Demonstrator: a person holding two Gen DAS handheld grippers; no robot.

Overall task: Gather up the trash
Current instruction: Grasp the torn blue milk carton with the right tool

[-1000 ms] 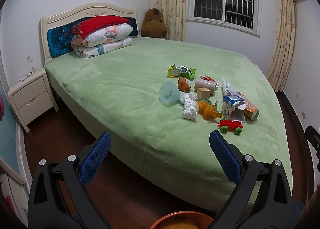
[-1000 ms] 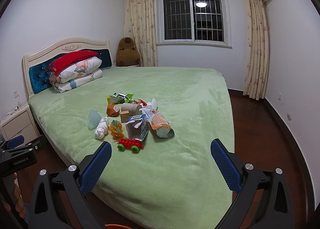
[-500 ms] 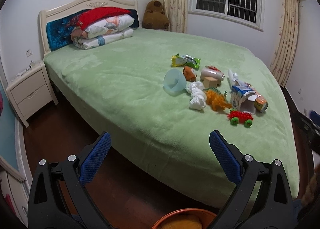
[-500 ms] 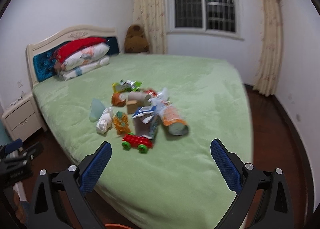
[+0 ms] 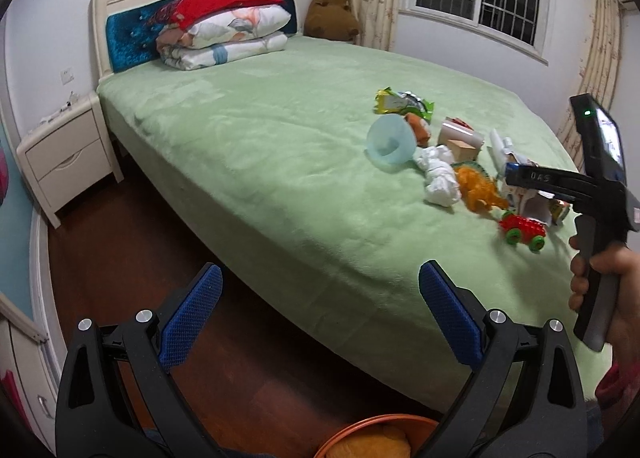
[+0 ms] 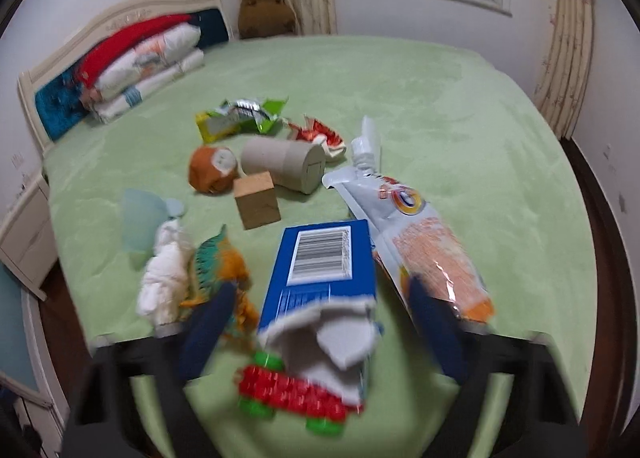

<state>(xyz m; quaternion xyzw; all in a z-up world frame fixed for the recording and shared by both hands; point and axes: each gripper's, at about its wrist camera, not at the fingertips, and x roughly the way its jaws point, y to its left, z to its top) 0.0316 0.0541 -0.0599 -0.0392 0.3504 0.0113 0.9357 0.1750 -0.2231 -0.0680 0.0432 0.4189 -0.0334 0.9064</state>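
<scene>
A pile of trash and toys lies on the green bed [image 5: 280,145]. In the right wrist view, my open right gripper [image 6: 320,314] hovers over a torn blue carton [image 6: 320,262], jaws on either side of it, not touching. Beside it lie an orange snack bag [image 6: 428,242], a cardboard tube [image 6: 284,163], a green wrapper [image 6: 240,117], a red wrapper [image 6: 320,131] and crumpled white tissue [image 6: 164,282]. My left gripper [image 5: 320,310] is open and empty above the floor by the bed's edge. An orange bin [image 5: 372,438] sits below it.
Toys mix with the trash: a red and green car [image 6: 292,390], an orange dinosaur [image 6: 224,270], a wooden block [image 6: 256,201], a blue funnel [image 5: 388,137]. A nightstand [image 5: 68,153] stands left of the bed. Pillows [image 5: 224,33] lie at the headboard.
My right gripper has moved quickly forward and down over the pile, now straddling the blue carton. The left gripper has drifted slightly; the right tool and hand now show in its view.
</scene>
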